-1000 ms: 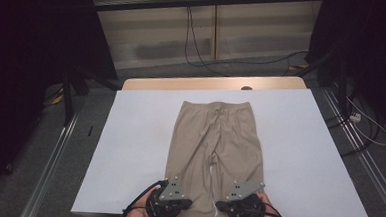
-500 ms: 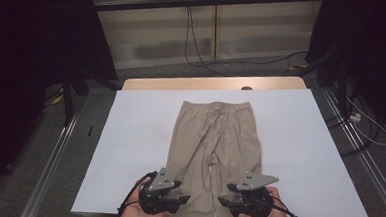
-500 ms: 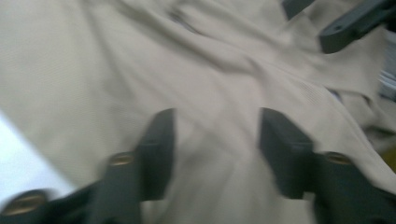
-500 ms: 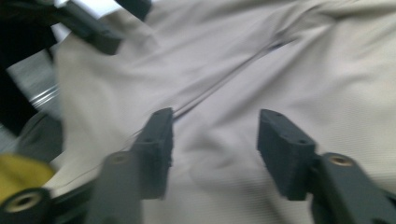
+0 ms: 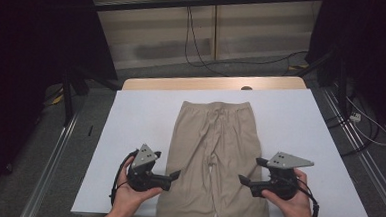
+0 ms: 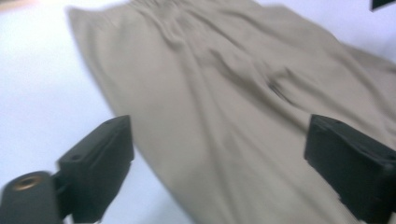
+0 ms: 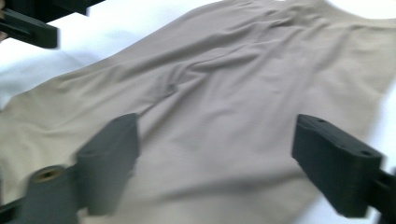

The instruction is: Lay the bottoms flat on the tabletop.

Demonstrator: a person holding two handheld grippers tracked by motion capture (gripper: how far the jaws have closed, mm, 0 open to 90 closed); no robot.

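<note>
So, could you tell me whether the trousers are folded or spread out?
Spread out: the trousers lie flat on the table, both legs side by side, unfolded.

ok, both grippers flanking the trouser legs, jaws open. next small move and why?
Probably bring each gripper inward and down onto the nearest outer leg edge, then close. The left gripper and right gripper both stand open, pointing toward each other across the beige trousers, which lie flat on the white table cover. Neither holds cloth yet, so a grip seems to come first.
</note>
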